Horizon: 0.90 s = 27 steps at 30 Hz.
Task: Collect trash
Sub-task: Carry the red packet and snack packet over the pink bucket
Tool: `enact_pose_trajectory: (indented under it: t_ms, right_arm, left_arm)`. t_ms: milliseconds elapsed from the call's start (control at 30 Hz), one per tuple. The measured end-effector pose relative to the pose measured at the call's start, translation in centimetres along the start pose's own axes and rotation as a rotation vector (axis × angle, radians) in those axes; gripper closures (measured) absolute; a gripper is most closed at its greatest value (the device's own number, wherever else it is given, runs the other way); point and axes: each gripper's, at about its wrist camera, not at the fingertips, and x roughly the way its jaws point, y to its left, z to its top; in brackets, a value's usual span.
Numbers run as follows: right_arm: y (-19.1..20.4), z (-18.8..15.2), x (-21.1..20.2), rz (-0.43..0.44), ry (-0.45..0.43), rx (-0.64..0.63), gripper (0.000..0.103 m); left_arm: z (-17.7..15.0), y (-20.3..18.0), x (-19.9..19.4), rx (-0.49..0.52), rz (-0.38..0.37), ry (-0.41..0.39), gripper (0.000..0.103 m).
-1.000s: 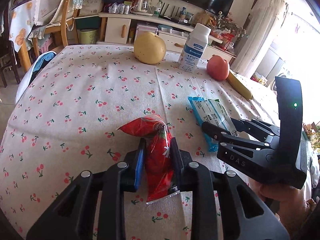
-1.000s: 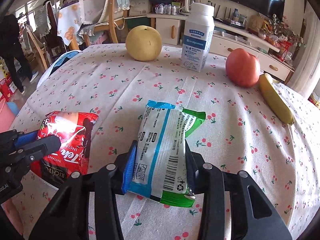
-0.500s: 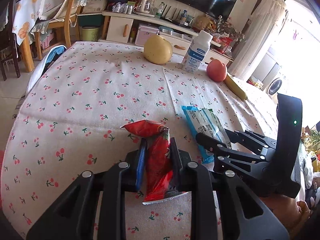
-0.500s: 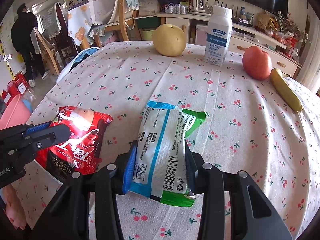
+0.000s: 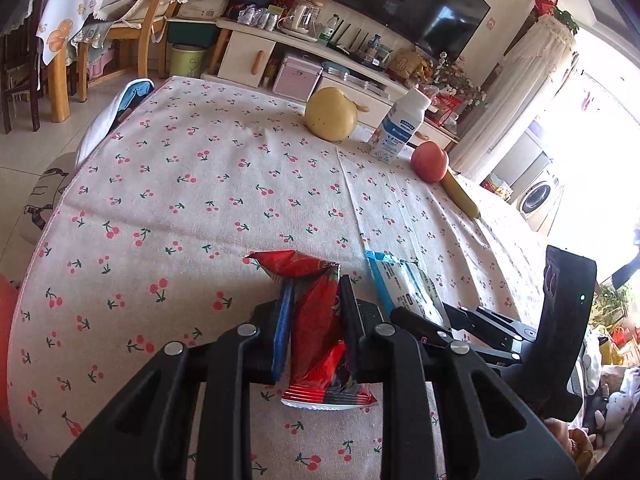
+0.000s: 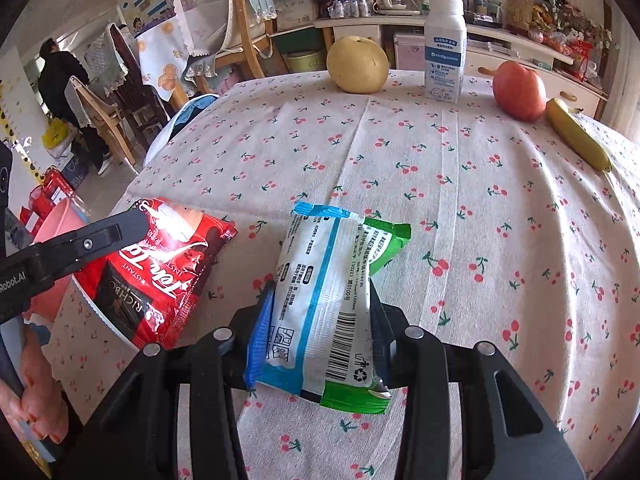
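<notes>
Two wrappers are in our grasp and both hang clear of the cloth. Our left gripper (image 5: 314, 312) is clenched on the red packet (image 5: 318, 328), which stands on edge between the jaws, its sealed end drooping toward us. Our right gripper (image 6: 320, 320) pinches the white pack (image 6: 332, 300), the one with blue and green borders and a barcode, held just beside the red packet. So the pickup looks done for these two. What is left, we judge, is carrying them to a bin and letting go. A pink bucket (image 6: 60, 224) shows past the table's left edge in the right view and may be the place, though we cannot tell what it is for.

We see no other loose wrappers on the table (image 5: 200, 200). At its far side stand a pear (image 5: 330, 119), a milk bottle (image 5: 398, 128), an apple (image 5: 430, 161) and a banana (image 5: 460, 194), the apple and banana close together; they look like food, not trash, so we would leave them.

A round table carries a white cloth printed with cherries, creased down the middle. Behind it runs a low cabinet (image 5: 256, 56) crowded with jars, and a dark television (image 5: 400, 4) above. Wooden chairs (image 6: 248, 32) draped with cloths stand to the left, where a person (image 6: 64, 80) in dark clothes stands well apart from us.
</notes>
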Motion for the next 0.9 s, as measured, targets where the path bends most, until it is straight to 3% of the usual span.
enact_pose_trajectory:
  t_ms: [500, 900]
  right_arm:
    - [2.7, -0.8, -3.5, 0.064, -0.041, 0.049, 0.060]
    - [8.1, 0.3, -3.3, 0.131, -0.046, -0.023, 0.060]
  left_arm:
    - [0.3, 2.6, -3.4, -0.081, -0.063, -0.052, 0.079]
    - [1.1, 6.3, -8.2, -0.167, -0.021, -0.164, 0.079]
